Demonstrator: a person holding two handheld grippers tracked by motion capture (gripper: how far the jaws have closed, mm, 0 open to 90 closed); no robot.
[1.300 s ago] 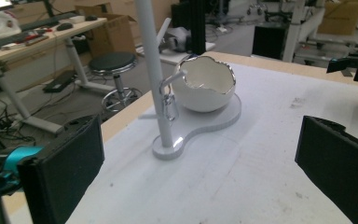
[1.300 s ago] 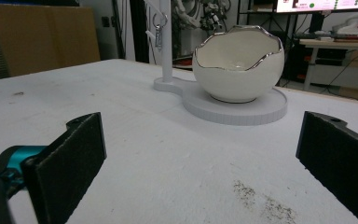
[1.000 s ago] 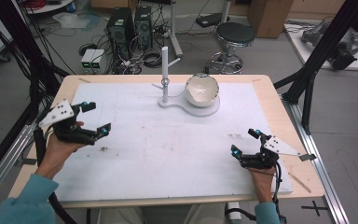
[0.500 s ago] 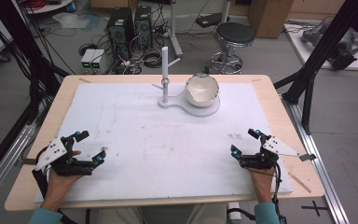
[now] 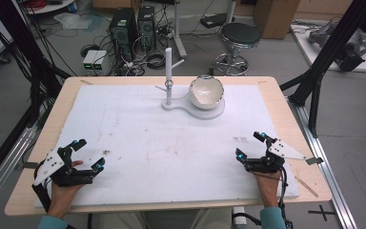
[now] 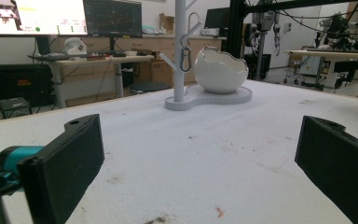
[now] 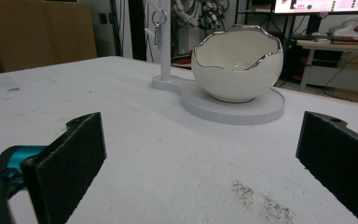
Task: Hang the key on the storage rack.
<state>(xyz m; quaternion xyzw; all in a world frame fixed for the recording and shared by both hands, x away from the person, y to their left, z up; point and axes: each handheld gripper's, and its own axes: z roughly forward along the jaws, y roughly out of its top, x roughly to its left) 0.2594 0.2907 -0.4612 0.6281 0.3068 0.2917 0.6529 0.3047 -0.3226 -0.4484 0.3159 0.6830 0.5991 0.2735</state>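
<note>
At the near corners of the surface point(image 5: 124, 124), both of your tools rest low with nothing between their jaws: the left tool point(image 5: 86, 153) near the left edge, the right tool point(image 5: 250, 145) near the right, each spread wide and released. In the left gripper view and the right gripper view alike, the black pads stand far apart with bare white cover between them.

Ahead of you, at the far middle of the surface, sits the white stand point(image 5: 193, 104): an upright post point(image 5: 168, 71) with short pegs and a small metal ring point(image 6: 185, 59) hanging from one of them, and just beside the post, on the same base, the egg-shaped bowl point(image 5: 206, 90) with its jagged silver rim.

If the ring or bowl is your aim, it seems best to bring one tool forward at a time, low and straight. The ring is thin and hangs close to the post, so square your jaws to it before closing. The bowl looks smooth and round, so a rim pinch would probably hold better than a squeeze on its belly.

The whole middle of the surface is open between you and the stand. The stand sits fairly close to the far edge, so pushing it backward looks risky.
</note>
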